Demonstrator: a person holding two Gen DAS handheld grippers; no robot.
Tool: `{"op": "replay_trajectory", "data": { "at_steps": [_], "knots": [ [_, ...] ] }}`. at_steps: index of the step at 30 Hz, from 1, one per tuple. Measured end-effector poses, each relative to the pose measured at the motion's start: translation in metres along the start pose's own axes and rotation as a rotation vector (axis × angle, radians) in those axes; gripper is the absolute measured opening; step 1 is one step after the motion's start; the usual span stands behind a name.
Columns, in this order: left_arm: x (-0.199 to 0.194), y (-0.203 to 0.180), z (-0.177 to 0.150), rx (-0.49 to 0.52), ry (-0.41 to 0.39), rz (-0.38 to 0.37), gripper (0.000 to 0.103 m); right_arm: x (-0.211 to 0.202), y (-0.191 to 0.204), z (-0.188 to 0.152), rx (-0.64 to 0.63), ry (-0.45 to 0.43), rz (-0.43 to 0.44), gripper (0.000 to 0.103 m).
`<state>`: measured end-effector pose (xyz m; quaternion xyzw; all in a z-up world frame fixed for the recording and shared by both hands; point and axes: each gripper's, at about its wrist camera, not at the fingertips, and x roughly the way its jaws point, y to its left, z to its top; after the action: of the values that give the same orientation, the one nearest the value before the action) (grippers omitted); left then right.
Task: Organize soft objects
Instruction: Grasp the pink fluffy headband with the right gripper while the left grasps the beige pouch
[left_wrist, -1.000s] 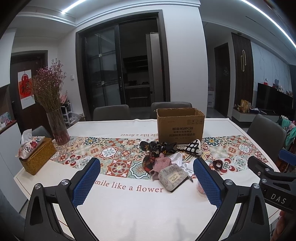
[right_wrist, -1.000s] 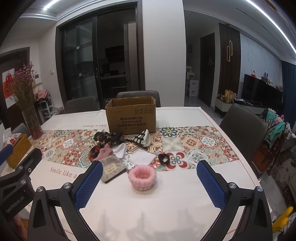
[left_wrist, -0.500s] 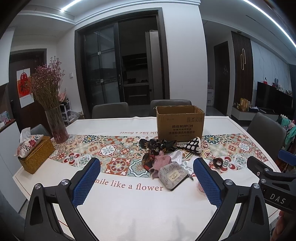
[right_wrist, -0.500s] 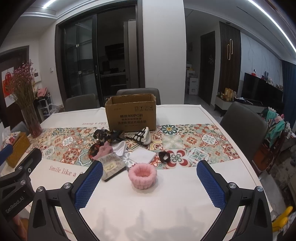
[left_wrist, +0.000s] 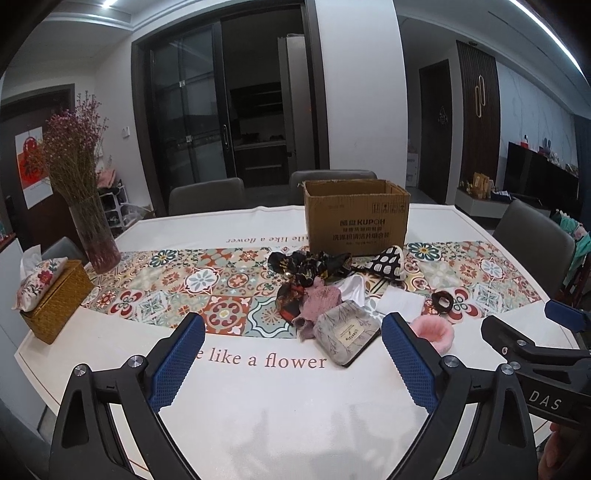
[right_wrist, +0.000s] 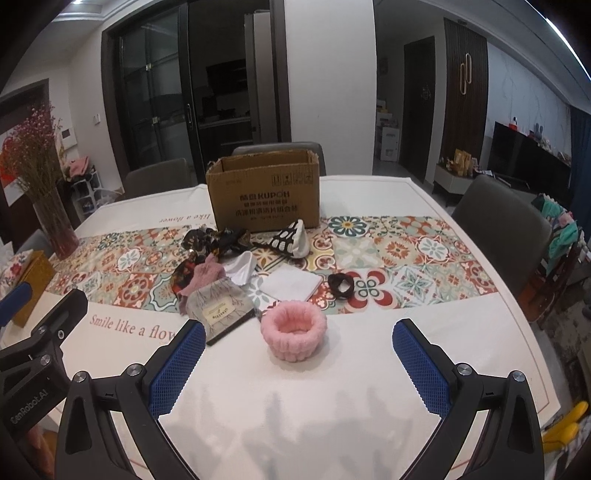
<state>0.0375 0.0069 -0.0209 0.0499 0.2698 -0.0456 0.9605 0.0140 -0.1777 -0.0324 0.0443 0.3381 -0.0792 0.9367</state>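
Observation:
A heap of soft things lies mid-table in front of an open cardboard box (left_wrist: 356, 218) (right_wrist: 264, 195): a black patterned scarf (left_wrist: 310, 264), a pink knit piece (left_wrist: 321, 299), a grey pouch (left_wrist: 347, 332) (right_wrist: 219, 308), a folded white cloth (right_wrist: 291, 284) and a black scrunchie (right_wrist: 341, 284). A pink fluffy headband (right_wrist: 293, 328) stands nearest, just beyond my right gripper (right_wrist: 299, 328), which is open and empty. My left gripper (left_wrist: 291, 325) hangs over the tablecloth short of the pouch. Its jaws are closing, with nothing between them.
At the table's left stand a glass vase of dried flowers (left_wrist: 94, 236) and a wicker tissue box (left_wrist: 55, 295). Grey chairs (right_wrist: 498, 225) ring the table. Each gripper shows at the edge of the other's view. White cloth lies bare near the front edge.
Both grippers have dropped and come nearer the table, so the heap and the pink headband look closer. The left jaws stand slightly narrower than before.

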Motion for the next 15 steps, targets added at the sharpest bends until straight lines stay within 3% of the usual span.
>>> {"op": "replay_trajectory", "data": {
  "at_steps": [15],
  "knots": [
    [0.088,-0.002,-0.014,0.011,0.138,-0.078,0.084,0.083,0.006,-0.011,0.012,0.154,-0.027,0.102]
  ]
}}
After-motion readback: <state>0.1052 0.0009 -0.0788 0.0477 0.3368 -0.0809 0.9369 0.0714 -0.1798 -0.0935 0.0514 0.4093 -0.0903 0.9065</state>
